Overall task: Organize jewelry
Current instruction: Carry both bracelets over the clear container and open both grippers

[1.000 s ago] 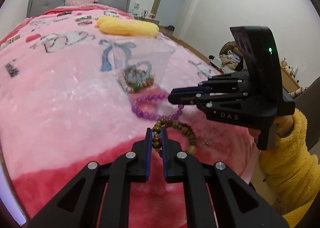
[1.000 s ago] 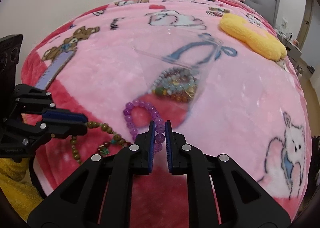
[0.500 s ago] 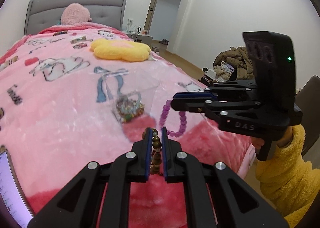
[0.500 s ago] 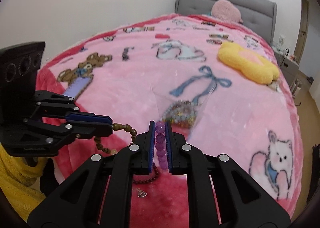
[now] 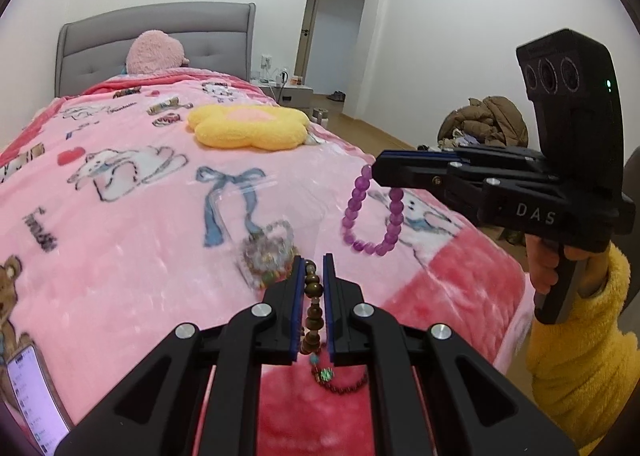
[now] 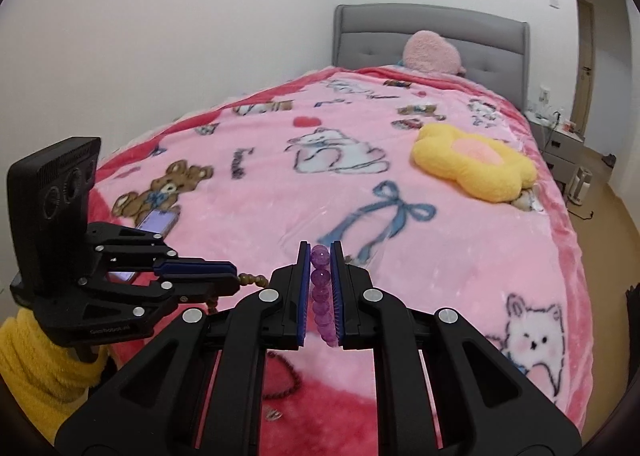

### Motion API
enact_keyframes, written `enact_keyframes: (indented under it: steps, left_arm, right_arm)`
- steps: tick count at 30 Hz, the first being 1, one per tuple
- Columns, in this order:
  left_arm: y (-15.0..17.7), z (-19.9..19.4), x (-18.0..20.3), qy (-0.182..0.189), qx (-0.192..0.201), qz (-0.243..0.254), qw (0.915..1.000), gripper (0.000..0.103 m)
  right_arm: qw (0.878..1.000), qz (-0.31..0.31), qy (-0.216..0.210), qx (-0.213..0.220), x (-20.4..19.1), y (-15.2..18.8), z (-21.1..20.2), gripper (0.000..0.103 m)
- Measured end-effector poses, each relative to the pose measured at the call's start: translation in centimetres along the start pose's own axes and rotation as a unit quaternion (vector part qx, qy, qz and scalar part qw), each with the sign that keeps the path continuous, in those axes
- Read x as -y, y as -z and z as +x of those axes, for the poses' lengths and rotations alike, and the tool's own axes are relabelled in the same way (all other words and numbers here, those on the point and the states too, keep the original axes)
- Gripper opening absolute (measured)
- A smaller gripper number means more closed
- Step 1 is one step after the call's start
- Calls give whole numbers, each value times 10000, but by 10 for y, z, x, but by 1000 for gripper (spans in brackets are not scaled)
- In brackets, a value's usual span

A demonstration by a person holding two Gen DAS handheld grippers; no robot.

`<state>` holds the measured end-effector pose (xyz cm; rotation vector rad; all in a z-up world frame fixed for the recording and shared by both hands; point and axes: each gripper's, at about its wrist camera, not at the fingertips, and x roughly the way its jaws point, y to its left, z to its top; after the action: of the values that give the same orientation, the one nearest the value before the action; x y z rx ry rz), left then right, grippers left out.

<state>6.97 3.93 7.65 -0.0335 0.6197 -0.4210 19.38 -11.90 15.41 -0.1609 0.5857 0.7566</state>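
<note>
My left gripper (image 5: 311, 261) is shut on a brown wooden bead bracelet (image 5: 313, 296), held above the pink blanket; it also shows in the right wrist view (image 6: 236, 279). My right gripper (image 6: 320, 249) is shut on a purple bead bracelet (image 6: 321, 292), which hangs as a loop in the left wrist view (image 5: 370, 216) from the right gripper (image 5: 376, 172). A clear bag of mixed bracelets (image 5: 266, 252) lies on the blanket just beyond my left fingertips. A thin dark bead string (image 5: 344, 386) lies on the red blanket border below.
The bed carries a pink cartoon blanket (image 5: 120, 216), a yellow flower cushion (image 5: 248, 126) and a pink plush (image 5: 154, 54) by the grey headboard. A phone (image 6: 156, 222) lies at the left bed edge. A pile of clothes (image 5: 484, 124) sits on the floor at right.
Both grippers have risen from the blanket, lifting the brown bracelet and the purple bracelet off the bed. The bag of bracelets stays on the blanket.
</note>
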Motion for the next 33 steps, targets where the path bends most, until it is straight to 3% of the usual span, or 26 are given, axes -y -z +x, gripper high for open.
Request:
enact_keyframes:
  steps: [11,16,24,33]
  left_arm:
    - [-45,10,-2,-89,309,-159,9994,9]
    - [-59,13,2,-340,532,-45,9980,9]
    - [-75,29,-17,-245,453,-330,9981,9]
    - [-60,60,-47,-156,109,-771,9968,9]
  right_arm:
    - [9995,217,1,233,13,-27,11,10]
    - [9993,226,-42,309,13,-38,15,10]
    - [9994,277,33,208,21,-46,31,10]
    - [9988,463,-23,-141,36,-35,61,10]
